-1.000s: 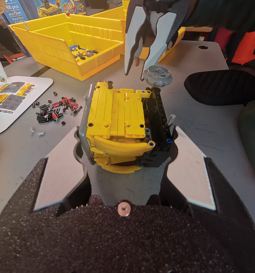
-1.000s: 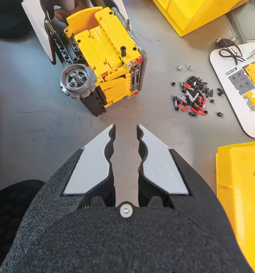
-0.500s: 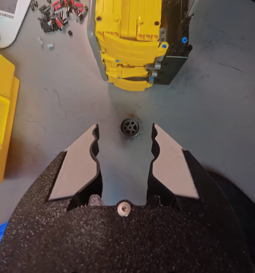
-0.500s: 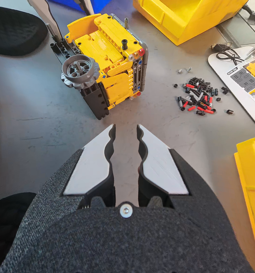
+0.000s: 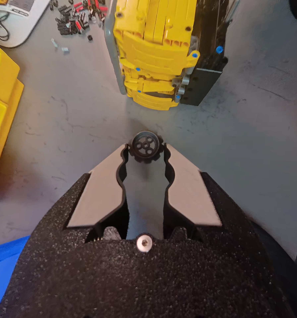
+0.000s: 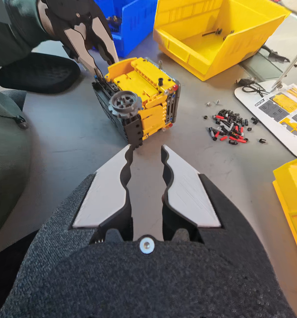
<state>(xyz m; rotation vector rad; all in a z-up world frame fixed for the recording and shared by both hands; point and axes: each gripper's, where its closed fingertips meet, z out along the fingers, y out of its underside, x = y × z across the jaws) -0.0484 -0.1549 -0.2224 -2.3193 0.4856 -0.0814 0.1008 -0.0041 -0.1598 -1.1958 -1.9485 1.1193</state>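
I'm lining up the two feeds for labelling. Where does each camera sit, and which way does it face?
Left wrist view: on the left gripper, looking steeply down at a small grey wheel between its fingertips; its own fingers show.
Right wrist view: on the right gripper, facing across the table; its fingers and the far left gripper show.
Shared: yellow-and-black brick model, loose pins.

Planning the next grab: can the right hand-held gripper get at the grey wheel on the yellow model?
Probably yes: the right hand-held gripper is open, the grey wheel faces it, and only bare table lies between.
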